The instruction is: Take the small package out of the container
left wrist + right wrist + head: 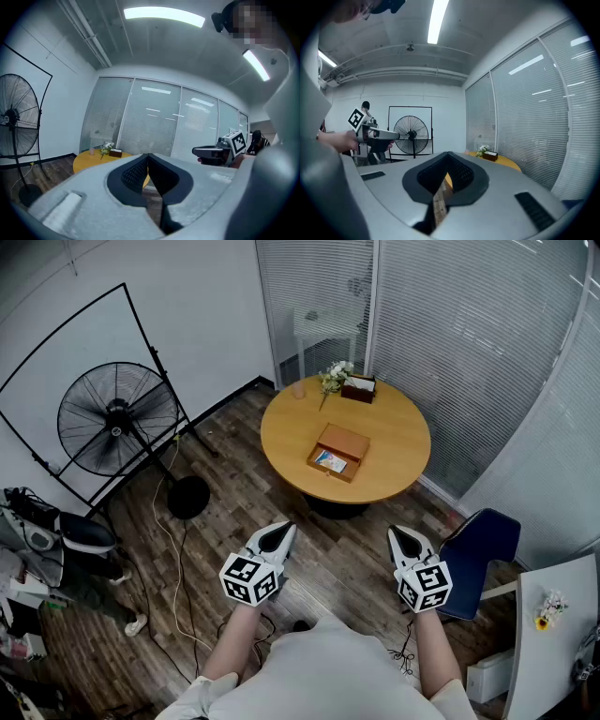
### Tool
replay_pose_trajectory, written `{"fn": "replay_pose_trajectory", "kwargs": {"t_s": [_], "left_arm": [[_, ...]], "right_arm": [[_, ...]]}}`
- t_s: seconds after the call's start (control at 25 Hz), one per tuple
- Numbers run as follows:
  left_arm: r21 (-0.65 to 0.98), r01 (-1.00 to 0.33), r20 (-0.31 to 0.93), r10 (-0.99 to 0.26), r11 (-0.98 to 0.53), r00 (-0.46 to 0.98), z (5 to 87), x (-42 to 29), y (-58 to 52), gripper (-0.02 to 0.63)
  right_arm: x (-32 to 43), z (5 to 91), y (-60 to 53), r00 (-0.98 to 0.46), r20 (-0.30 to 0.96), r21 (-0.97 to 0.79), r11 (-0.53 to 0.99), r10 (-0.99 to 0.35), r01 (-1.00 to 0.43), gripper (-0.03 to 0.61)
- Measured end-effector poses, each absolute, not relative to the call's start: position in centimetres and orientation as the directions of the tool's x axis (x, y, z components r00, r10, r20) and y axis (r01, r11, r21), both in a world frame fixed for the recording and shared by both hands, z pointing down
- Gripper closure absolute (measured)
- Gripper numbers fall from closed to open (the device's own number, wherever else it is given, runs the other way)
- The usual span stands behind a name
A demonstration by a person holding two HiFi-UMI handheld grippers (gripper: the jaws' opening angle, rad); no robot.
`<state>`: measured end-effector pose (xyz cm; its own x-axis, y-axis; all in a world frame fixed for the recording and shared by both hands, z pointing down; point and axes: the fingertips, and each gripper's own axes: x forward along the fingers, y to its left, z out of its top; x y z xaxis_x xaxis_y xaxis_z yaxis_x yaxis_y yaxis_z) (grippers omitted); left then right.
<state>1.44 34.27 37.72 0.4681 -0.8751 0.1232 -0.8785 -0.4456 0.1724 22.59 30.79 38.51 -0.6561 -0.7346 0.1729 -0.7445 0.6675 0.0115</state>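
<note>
1. The left tongs (279, 538) are held closed and empty, well short of the table (394, 460). They are probably best used to steady the box by its rim, so that it is not dragged.
2. The container (341, 448), an open wooden box, lies near the middle of the table. The small package (330, 461) is seen flat inside it, on the side toward the near edge. The near edge should be reached first, so that the box can be entered from above.
3. The right tongs (405, 540) are likewise closed with nothing between them. They must be opened before the descent, and the flat package is likely best taken by one edge.
4. The blue chair (480, 542), right of the near edge, should be avoided on the approach.
</note>
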Motion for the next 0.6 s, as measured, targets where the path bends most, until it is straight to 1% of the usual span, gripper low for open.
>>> {"fn": "replay_pose_trajectory", "kwargs": {"t_s": [0.32, 0.6], "left_arm": [[0.174, -0.881, 0.125, -0.878, -0.439, 0.462, 37.6, 1.0, 34.4, 0.595], [0.184, -0.884, 0.129, -0.881, -0.43, 0.455, 38.1, 0.1, 34.6, 0.595]], "right_arm": [[21.5, 38.5, 30.9, -0.682, 0.174, -0.014, 0.691, -0.71, -0.723, 0.577], [21.2, 38.8, 30.5, -0.656, 0.181, -0.042, 0.661, -0.733, -0.749, 0.577]]}}
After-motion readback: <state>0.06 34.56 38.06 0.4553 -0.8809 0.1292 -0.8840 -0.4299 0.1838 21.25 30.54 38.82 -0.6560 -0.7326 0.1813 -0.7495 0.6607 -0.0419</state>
